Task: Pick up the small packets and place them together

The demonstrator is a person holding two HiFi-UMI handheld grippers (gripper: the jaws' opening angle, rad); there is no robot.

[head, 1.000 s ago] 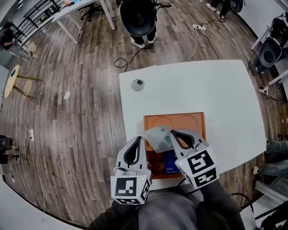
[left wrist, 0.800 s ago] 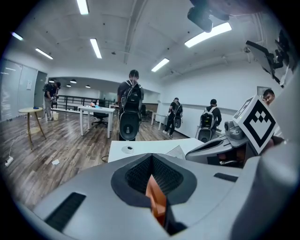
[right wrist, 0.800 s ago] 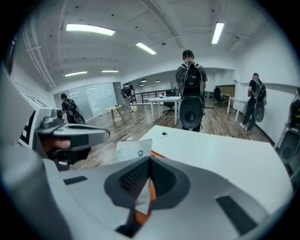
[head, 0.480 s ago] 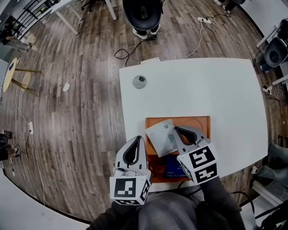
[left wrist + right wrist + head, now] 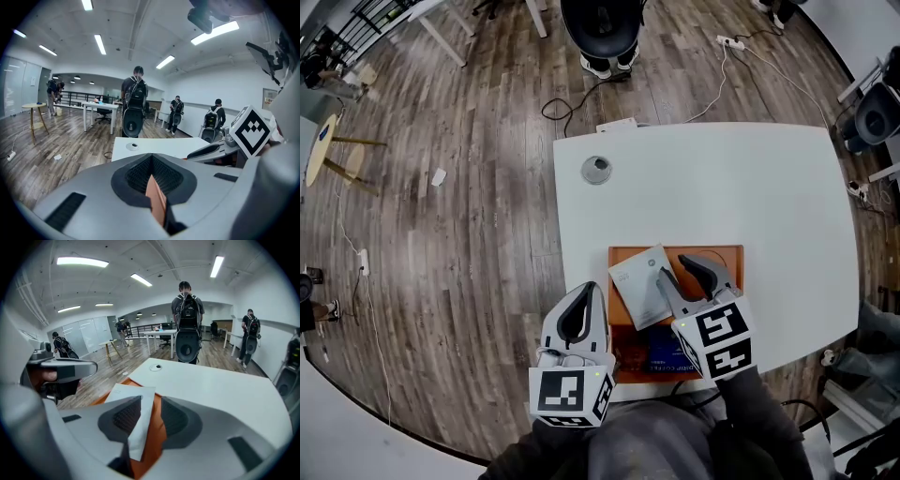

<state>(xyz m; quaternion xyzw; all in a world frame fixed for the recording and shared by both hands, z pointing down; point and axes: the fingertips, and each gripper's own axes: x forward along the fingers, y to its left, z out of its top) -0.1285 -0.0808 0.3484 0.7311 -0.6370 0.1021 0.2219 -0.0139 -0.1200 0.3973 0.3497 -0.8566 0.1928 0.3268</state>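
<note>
**Pale packet loose between the spread right jaws, over the orange tray**

Wood-plank flooring all around a white rounded table [image 5: 750, 187], with a black office chair [image 5: 600, 23] at its far side and a small round grey cable port [image 5: 596, 169] near its far-left corner. Toward the table's near edge, an orange rectangular tray [image 5: 724, 255].

Aslant over the tray's far-left part, a flat pale grey square packet [image 5: 637, 286], its far corner reaching the rim. In the tray's near part, a dark blue printed packet [image 5: 661, 352], lying flat between the two grippers and partly hidden by them.

Right gripper [image 5: 150, 414] above the tray, pointing steeply down, jaws just now opening and spread apart. Between them the pale packet's near edge, leaning against the left-hand pad and clear of the other, with orange tray floor visible through the gap. Not squeezed.

Left gripper [image 5: 151, 158] just beside the tray's left rim, tips pressed together. Only a thin orange sliver showing in the slit behind them.
</note>
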